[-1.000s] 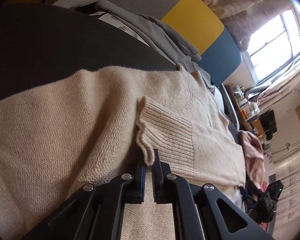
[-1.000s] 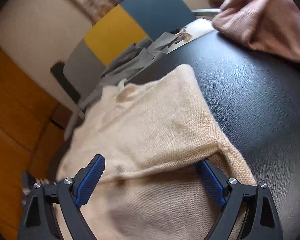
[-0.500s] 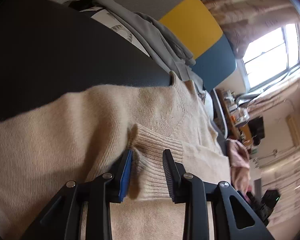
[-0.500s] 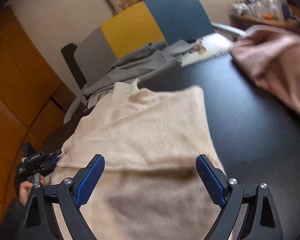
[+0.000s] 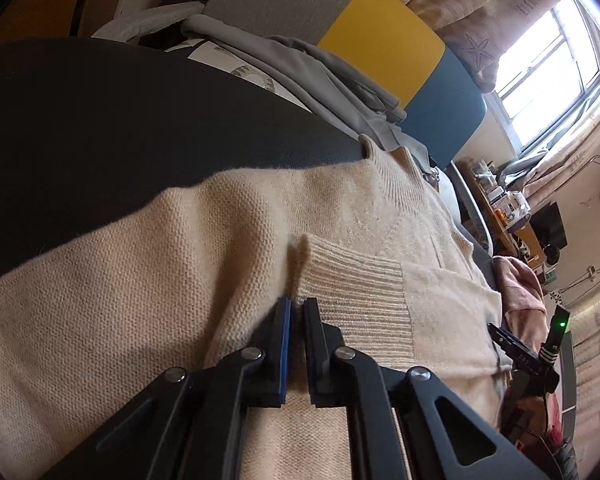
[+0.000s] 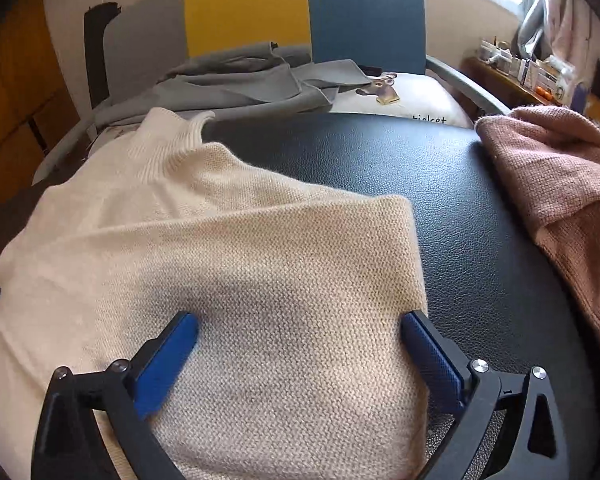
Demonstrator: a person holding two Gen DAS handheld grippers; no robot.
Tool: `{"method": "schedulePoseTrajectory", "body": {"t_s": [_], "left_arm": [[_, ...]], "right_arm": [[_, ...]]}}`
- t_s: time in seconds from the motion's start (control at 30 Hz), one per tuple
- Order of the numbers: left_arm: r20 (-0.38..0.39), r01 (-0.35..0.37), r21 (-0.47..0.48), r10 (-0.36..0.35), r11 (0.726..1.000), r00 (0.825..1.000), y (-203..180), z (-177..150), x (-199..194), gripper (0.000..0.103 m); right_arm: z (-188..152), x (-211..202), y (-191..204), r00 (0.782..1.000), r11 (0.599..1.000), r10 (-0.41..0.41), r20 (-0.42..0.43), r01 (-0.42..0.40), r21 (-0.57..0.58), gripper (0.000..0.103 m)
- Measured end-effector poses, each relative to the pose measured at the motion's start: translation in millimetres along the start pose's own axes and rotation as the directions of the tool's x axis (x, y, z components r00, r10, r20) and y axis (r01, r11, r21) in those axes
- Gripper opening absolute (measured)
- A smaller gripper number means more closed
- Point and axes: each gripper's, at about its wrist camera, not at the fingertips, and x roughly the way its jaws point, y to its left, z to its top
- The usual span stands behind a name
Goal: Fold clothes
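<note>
Pillow point(image 6: 416, 100) printed "ticket", cream sweater point(image 6: 220, 248), left claw point(image 5: 296, 312) closing on cuff point(image 5: 352, 280)

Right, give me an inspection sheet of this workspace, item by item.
Surface: black leather-like tabletop, mostly covered by clothes.
Job's things: cream sweater spread flat, ribbed cuff folded onto its body; pink sweater at the table's right edge.
Clutter: grey garment and a printed cushion on the chair behind.
Grippers: left claw closing on the ribbed cuff's edge; right claw opening wide above the cream sweater, gripping nothing.
Cables: nothing seen.
Surroundings: window with curtains, cluttered shelf.
</note>
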Motion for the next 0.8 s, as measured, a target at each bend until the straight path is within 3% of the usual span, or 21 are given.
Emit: {"method": "schedulePoseTrajectory", "body": {"t_s": [0.1,0.23,0.43,0.53,0.63,0.73,0.8], "left_arm": [[0.053,0.056,-0.099,-0.051,0.993,0.997,17,-6,-27,0.017],[0.133,0.119,-0.251,-0.088,0.961,0.987,55,-35,-90,0.021],[0.215,-0.002,-0.425,0.103,0.905,0.971,128,-106,-201,0.029],[0.212,-0.059,-0.534,0.201,0.844,0.956,165,-145,-240,0.036],[0.213,-0.070,-0.641,0.265,0.764,0.940,198,-176,-267,0.037],[0.243,-0.018,-0.738,0.292,0.674,0.925,227,-201,-287,0.038],[0.272,0.023,-0.761,0.286,0.648,0.919,238,-208,-294,0.038]], "right_arm": [[-1,0,-2,1.000,1.000,0.006,0.005,-0.006,0.006,0.103],[-1,-1,0,1.000,1.000,0.005,0.012,-0.005,0.007,0.103],[-1,-2,2,1.000,1.000,0.005,0.017,-0.005,0.007,0.103],[-2,-3,4,1.000,1.000,0.002,0.014,-0.002,0.009,0.103],[3,-5,10,0.999,0.999,-0.036,-0.010,0.036,-0.014,0.103],[12,-20,34,0.994,0.991,-0.112,-0.008,0.112,-0.077,0.103],[14,-39,65,0.998,0.991,-0.056,0.028,0.059,-0.121,0.103]]}}
